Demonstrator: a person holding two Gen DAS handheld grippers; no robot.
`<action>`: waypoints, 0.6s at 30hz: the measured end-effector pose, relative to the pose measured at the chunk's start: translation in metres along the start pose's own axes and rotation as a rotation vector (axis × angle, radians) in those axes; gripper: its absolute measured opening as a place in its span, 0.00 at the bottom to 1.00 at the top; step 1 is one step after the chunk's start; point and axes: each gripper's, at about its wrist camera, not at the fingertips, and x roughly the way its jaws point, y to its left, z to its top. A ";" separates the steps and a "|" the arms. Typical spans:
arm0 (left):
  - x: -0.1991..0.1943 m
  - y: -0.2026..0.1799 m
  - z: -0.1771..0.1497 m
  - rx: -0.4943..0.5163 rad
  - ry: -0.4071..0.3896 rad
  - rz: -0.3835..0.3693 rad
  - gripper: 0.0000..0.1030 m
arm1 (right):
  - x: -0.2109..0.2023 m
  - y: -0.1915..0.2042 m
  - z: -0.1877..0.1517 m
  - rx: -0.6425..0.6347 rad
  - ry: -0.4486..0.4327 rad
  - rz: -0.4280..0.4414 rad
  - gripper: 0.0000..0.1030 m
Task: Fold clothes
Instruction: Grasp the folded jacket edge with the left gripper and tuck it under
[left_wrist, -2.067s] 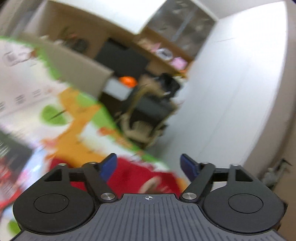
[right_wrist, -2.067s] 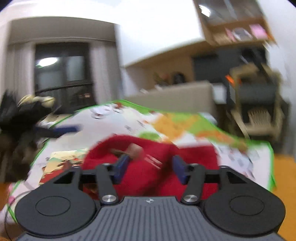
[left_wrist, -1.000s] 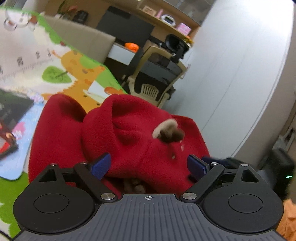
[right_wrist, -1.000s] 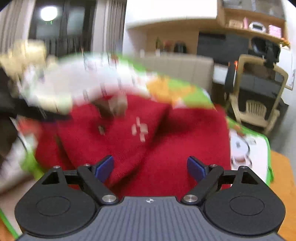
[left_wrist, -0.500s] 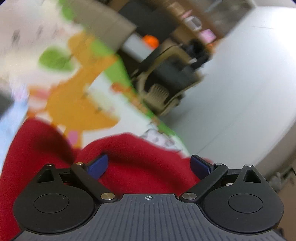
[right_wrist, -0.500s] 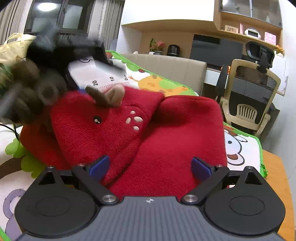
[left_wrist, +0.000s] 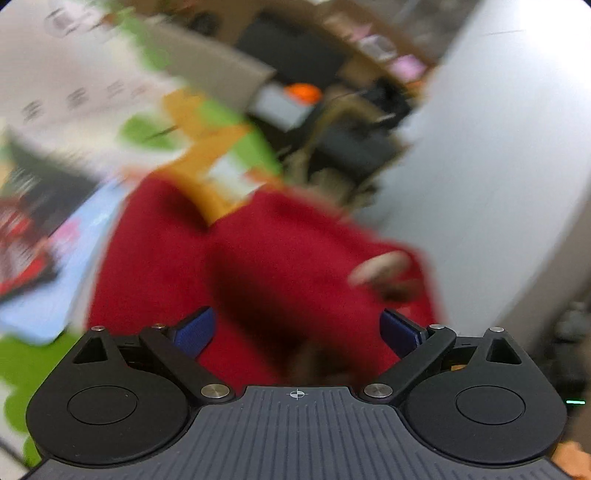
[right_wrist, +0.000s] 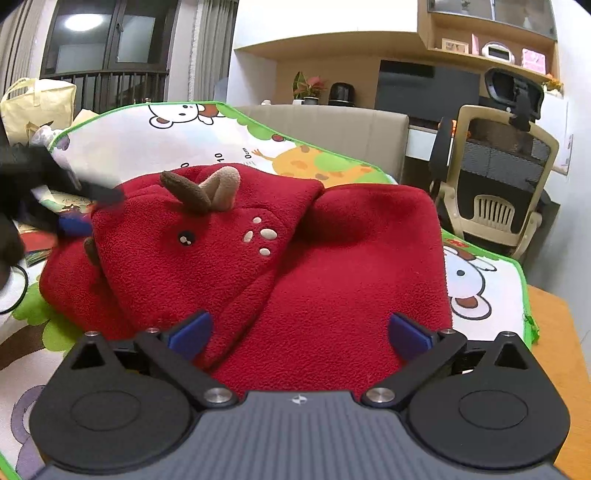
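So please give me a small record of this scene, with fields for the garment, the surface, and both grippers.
garment: red fleece hooded garment with brown and beige antlers, lying bunched, partly folded
surface: cartoon animal play mat with green edge
left gripper: open, above the garment, view blurred
right gripper: open, over the near edge of the garment
background: beige mesh office chair

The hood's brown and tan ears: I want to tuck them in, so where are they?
In the right wrist view, the ears stand atop the red fleece garment, upper left of centre, before the animal-print mat.
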 end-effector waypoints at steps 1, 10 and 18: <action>0.002 0.001 -0.002 0.001 0.007 0.022 0.97 | -0.004 0.000 0.004 0.011 -0.012 0.012 0.99; 0.003 -0.005 -0.004 0.046 0.011 0.051 0.97 | 0.014 -0.010 0.061 0.064 -0.107 0.005 1.00; -0.009 -0.004 -0.007 0.044 -0.010 0.028 0.98 | 0.061 -0.014 0.027 0.125 -0.037 -0.029 1.00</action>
